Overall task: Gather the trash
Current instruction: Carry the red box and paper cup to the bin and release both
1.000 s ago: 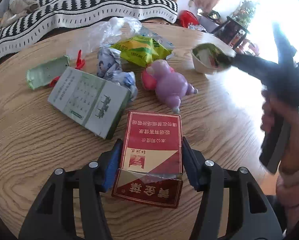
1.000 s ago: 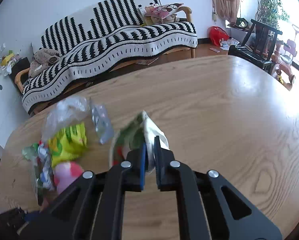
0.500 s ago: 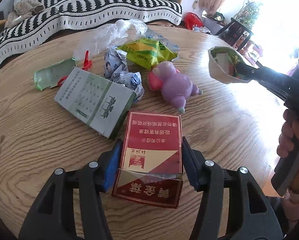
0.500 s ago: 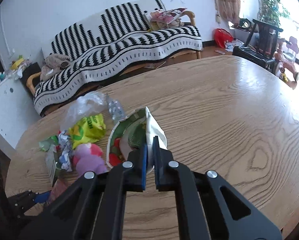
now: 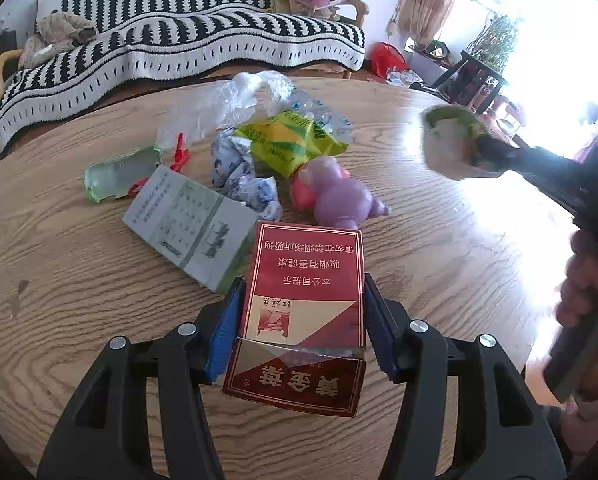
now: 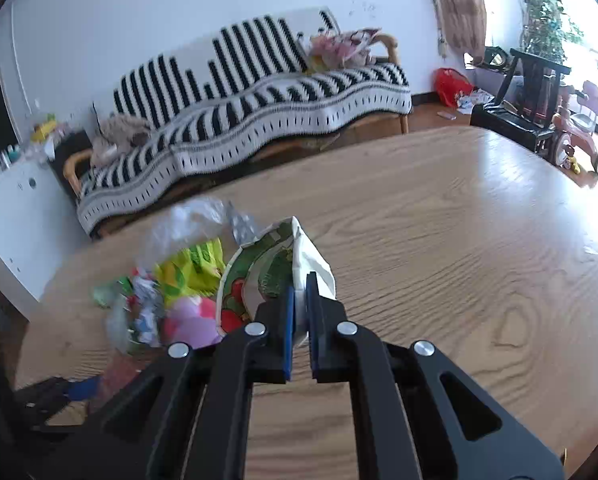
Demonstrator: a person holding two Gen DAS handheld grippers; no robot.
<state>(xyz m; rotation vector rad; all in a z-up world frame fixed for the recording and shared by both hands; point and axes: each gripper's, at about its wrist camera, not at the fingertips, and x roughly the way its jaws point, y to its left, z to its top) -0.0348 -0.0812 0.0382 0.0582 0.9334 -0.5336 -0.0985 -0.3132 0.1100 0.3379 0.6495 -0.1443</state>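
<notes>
My left gripper [image 5: 301, 330] is shut on a red cigarette carton [image 5: 305, 300] and holds it just above the round wooden table [image 5: 59, 280]. My right gripper [image 6: 301, 294] is shut on the rim of a crushed paper cup [image 6: 275, 260] with green and red print, lifted above the table; the cup also shows at the right of the left wrist view [image 5: 451, 148]. Behind the carton lies a pile of trash: a grey-green box [image 5: 187, 220], a crumpled blue-white wrapper [image 5: 243, 176], a yellow-green snack bag [image 5: 291, 140], clear plastic [image 5: 227, 104] and a green wrapper [image 5: 119, 172].
A purple and pink toy [image 5: 335, 196] lies in the pile beside the carton. A striped sofa [image 6: 259, 92] stands behind the table. A black chair [image 6: 519, 96] and a red ride-on toy [image 6: 575, 136] stand off the table's far right edge.
My right gripper has lifted the paper cup up and away from the pile, to the right. My left gripper keeps the red carton; its view has risen and tilted a little.
</notes>
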